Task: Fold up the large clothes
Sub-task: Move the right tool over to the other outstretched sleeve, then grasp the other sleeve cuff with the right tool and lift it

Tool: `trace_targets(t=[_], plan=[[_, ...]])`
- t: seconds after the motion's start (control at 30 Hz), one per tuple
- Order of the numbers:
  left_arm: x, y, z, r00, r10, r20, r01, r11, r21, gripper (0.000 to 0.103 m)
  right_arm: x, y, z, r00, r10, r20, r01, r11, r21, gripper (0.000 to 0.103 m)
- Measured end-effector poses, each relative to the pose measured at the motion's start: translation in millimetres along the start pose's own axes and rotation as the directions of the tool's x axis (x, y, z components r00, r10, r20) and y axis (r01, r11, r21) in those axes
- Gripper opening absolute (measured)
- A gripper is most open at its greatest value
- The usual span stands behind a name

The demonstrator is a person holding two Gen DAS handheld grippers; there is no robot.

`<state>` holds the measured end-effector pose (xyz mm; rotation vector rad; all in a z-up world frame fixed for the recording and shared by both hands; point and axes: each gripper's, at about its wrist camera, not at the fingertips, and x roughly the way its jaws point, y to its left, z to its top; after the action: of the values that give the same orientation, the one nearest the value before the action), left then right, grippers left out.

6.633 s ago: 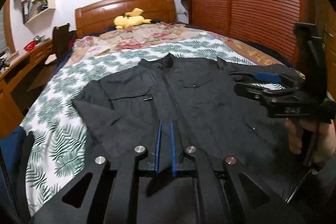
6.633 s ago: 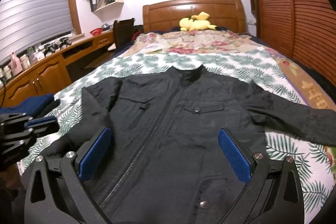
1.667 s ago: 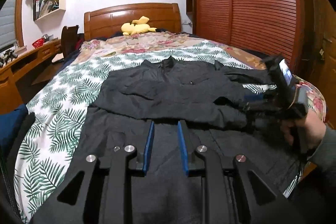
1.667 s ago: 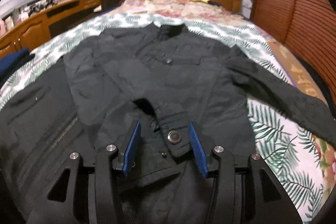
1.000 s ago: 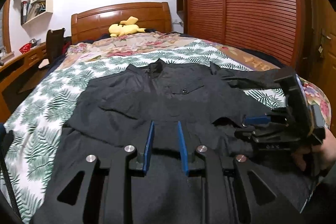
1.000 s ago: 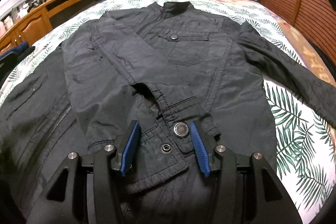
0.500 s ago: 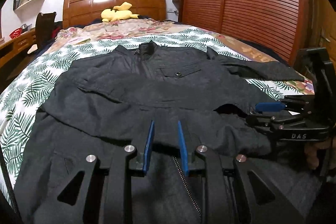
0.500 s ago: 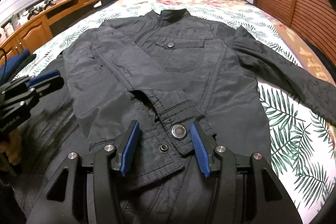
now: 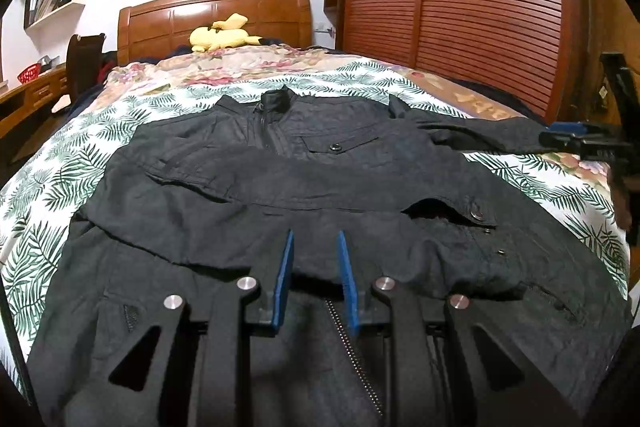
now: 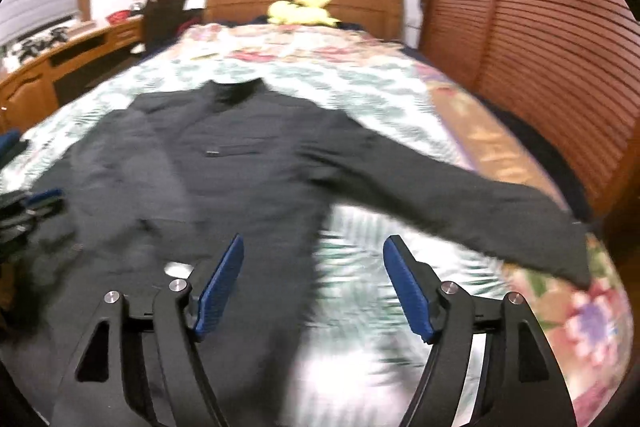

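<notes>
A black jacket (image 9: 328, 131) lies front up on the leaf-print bed sheet (image 9: 52, 187). One sleeve (image 9: 280, 187) is folded across its front, and its cuff (image 9: 476, 215) with a metal button rests on the right side. My left gripper (image 9: 315, 239) is shut on the lower edge of that folded sleeve, its blue pads narrowly apart. My right gripper (image 10: 315, 241) hovers over the jacket's right edge, jaws opening with nothing between them; in the left wrist view the right gripper (image 9: 560, 135) is at the far right. The other sleeve (image 10: 460, 203) stretches out to the right. The right wrist view is blurred.
A wooden headboard (image 9: 216, 15) with a yellow plush toy (image 9: 224, 35) stands at the far end. Slatted wardrobe doors (image 9: 480, 7) run along the right. A desk (image 10: 60, 67) and a dark chair (image 9: 82, 63) stand on the left. A hand (image 9: 624, 199) holds the right gripper.
The right gripper has let go of the cuff, opened wide and swung up and to the right. The cuff stays on the jacket. The left gripper keeps its grip.
</notes>
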<state>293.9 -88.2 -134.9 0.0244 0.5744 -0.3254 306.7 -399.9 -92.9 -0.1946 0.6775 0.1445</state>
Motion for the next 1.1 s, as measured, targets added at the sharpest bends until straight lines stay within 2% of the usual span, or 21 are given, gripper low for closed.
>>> trace_targets(t=[0.1,0.2,0.33,0.43,0.6,0.7,0.77,0.83,0.9,0.97,1.0,1.1], plan=[[-1,-2,0,1.000,0.004,0.001,-0.004,1.000,0.010,0.021,7,-52,-6,0.994,-0.100,-0.038,0.101,0.995,0.018,0.074],[-3,-3,1,1.000,0.006,0.006,-0.006,1.000,0.015,0.021,18,-110,-13,0.973,-0.214,-0.081,0.220,0.973,0.067,0.074],[-2,-3,1,1.000,0.008,0.002,-0.008,1.000,0.016,0.021,25,-194,-23,0.946,-0.293,-0.139,0.318,0.922,0.220,0.074],[-1,-4,0,1.000,0.009,-0.003,-0.008,1.000,0.016,0.021,24,-239,-27,0.925,-0.338,-0.173,0.376,0.880,0.290,0.074],[1,-6,1,1.000,0.012,-0.012,-0.012,1.000,0.025,0.021,27,-277,-34,0.908,-0.341,-0.242,0.411,0.838,0.359,0.074],[1,-6,1,1.000,0.014,-0.014,-0.013,1.000,0.029,0.021,36,-285,-38,0.909,-0.313,-0.274,0.402,0.831,0.385,0.074],[1,-6,0,1.000,0.013,-0.014,-0.013,1.000,0.027,0.021,45,-286,-41,0.902,-0.303,-0.309,0.411,0.824,0.390,0.073],[1,-7,0,1.000,0.014,-0.014,-0.013,1.000,0.027,0.021,52,-285,-43,0.902,-0.279,-0.331,0.402,0.821,0.404,0.060],[1,-7,0,1.000,0.014,-0.014,-0.013,0.999,0.029,0.021,53,-282,-40,0.914,-0.249,-0.319,0.369,0.837,0.404,0.027],[1,-6,0,1.000,0.013,-0.014,-0.013,1.000,0.029,0.021,54,-275,-35,0.921,-0.230,-0.315,0.344,0.858,0.381,0.009],[1,-7,1,1.000,0.010,-0.013,-0.010,1.000,0.028,0.021,51,-267,-30,0.921,-0.238,-0.310,0.344,0.870,0.353,0.008],[-2,-7,1,1.000,-0.010,-0.014,0.011,0.999,0.035,0.021,36,-242,-9,0.938,-0.242,-0.248,0.312,0.901,0.301,0.007]])
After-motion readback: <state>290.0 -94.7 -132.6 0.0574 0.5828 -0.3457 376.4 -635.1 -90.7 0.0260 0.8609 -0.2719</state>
